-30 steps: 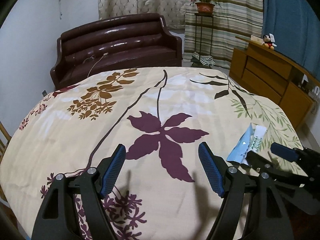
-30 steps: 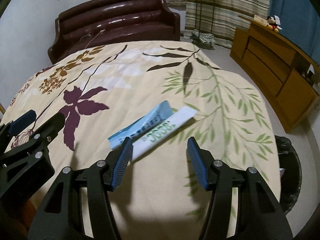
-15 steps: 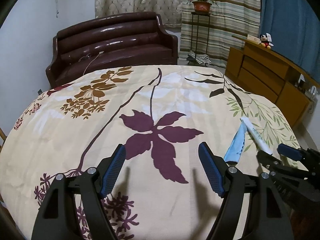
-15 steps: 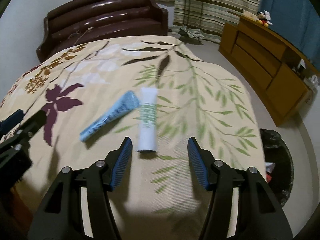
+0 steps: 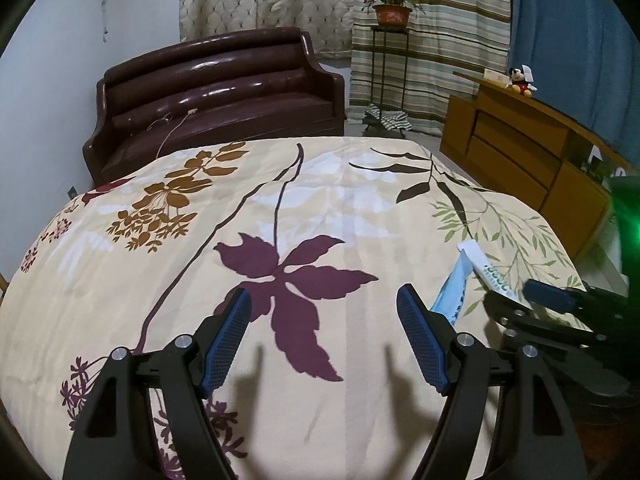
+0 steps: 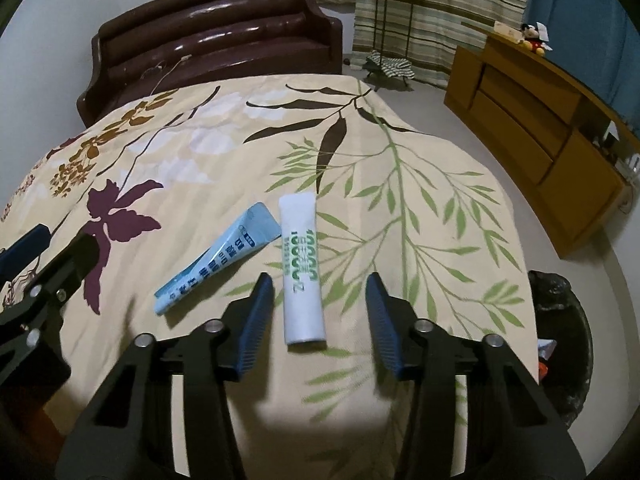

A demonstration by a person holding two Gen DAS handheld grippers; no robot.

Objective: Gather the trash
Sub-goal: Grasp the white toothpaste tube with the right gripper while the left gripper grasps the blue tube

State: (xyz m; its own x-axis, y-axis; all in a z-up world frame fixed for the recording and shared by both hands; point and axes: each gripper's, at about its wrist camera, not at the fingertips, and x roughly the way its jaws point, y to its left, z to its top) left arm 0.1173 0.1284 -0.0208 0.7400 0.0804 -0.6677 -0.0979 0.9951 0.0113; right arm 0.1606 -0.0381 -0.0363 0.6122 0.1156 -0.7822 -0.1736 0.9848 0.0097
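Nearest of all, the right gripper [image 6: 318, 320] hangs low over the near edge of the bed [image 6: 224, 152], its jaws closing. The lower end of the white tube [image 6: 302, 276] lies between the blue pads, yet neither pad touches it; there is a clear gap on both sides. The white tube lies flat on the bedspread, its length running away from the gripper toward the far end of the bed. Just beside it, on its left, lies the light blue tube [image 6: 218, 260], slanted, with its wide flat end close to the top of the white tube.

Further left, the left gripper [image 5: 324, 336] hovers over the purple flower [image 5: 288, 288] printed on the bedspread, jaws spread wide with nothing between them.

At the right foot of the bed stands a black trash bin [image 6: 568, 344] on the floor, with some scraps inside. Beyond the bed sits a dark brown sofa [image 6: 212, 28] against the wall. To the right of the bed runs a wooden dresser [image 6: 532, 116], and a potted plant [image 5: 390, 10] stands on a thin stand before the striped curtains.
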